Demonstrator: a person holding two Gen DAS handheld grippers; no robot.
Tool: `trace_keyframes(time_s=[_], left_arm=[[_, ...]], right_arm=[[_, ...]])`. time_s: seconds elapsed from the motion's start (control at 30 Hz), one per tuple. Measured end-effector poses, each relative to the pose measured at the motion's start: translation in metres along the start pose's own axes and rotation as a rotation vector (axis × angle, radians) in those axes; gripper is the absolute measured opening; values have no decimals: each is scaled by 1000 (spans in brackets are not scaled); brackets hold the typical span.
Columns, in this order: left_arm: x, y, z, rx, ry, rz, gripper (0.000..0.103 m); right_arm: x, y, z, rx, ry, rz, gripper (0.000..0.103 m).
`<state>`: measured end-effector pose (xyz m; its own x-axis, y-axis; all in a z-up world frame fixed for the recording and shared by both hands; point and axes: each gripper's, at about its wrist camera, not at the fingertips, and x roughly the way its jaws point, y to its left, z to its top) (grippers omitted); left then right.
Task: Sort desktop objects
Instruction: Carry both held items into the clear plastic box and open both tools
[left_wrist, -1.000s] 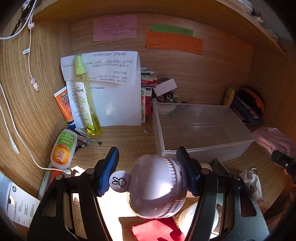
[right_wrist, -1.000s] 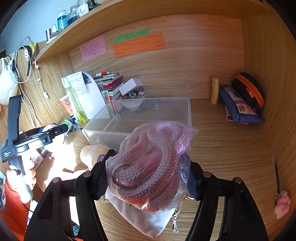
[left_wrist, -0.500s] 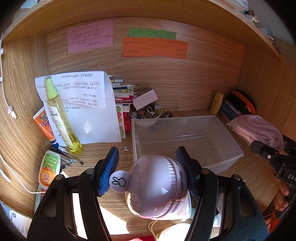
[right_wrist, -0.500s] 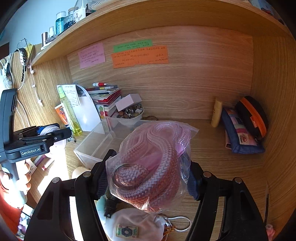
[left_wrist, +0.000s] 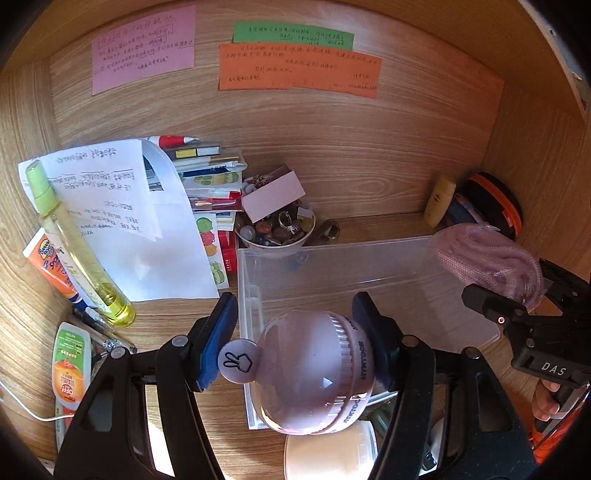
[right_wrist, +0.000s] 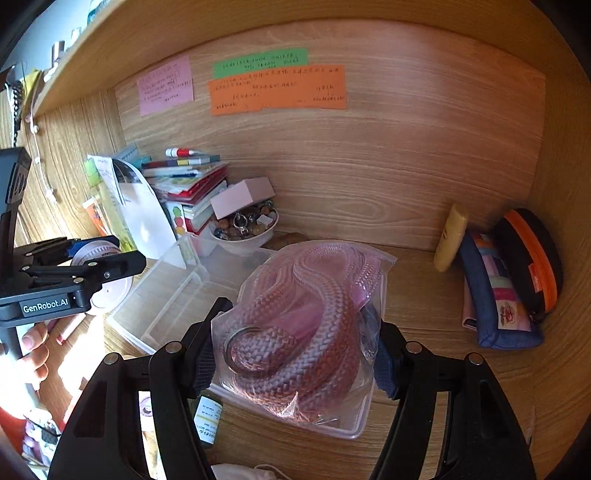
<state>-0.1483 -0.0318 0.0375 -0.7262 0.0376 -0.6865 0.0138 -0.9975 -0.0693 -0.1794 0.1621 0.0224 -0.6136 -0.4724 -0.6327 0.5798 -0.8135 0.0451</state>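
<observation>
Tongs on both sides are loaded; the left tongs (left_wrist: 295, 345) pinch a pale pink timer (left_wrist: 314, 373) by its sides, its ribbed dial ring printed with lettering too small to read surely, a round tab (left_wrist: 237, 361) with a rabbit-hand mark sticking out toward the left finger; the timer hangs over the near left corner of the clear bin (left_wrist: 369, 273), not touching its floor as far as can be told; the right tongs (right_wrist: 293, 349) pinch a clear bag (right_wrist: 306, 332) holding a coiled pink woven cord with a metal ring, above the bin's near right part; the bin (right_wrist: 166, 295) stands on the worktop (right_wrist: 436, 332) near its back edge, with nothing lying in it; the left tool's body reads "GenRobot.AI", the right one's "DAS"; by the left edge lie an "OFF!" bottle (left_wrist: 70, 363) with a green and orange label, an orange tube (left_wrist: 48, 266), a yellow-green spray bottle (left_wrist: 79, 251) leaning on handwritten paper (left_wrist: 110, 192); a bowl (left_wrist: 277, 229) of beads and rings sits just behind the bin; pink, green and orange notes (left_wrist: 299, 66) with handwriting hang on the back wall; an orange-trimmed pouch (right_wrist: 532, 254) stands in the right back corner.
</observation>
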Motion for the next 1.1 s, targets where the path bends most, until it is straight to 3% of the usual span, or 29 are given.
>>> trace_keyframes(time_s=[0.43, 1.1], left_arm=[[48, -12, 0, 41, 100, -21, 64], [79, -24, -11, 138, 186, -1, 64]], right_arm=[[57, 2, 0, -83, 133, -24, 64], [92, 21, -4, -224, 239, -63, 64]])
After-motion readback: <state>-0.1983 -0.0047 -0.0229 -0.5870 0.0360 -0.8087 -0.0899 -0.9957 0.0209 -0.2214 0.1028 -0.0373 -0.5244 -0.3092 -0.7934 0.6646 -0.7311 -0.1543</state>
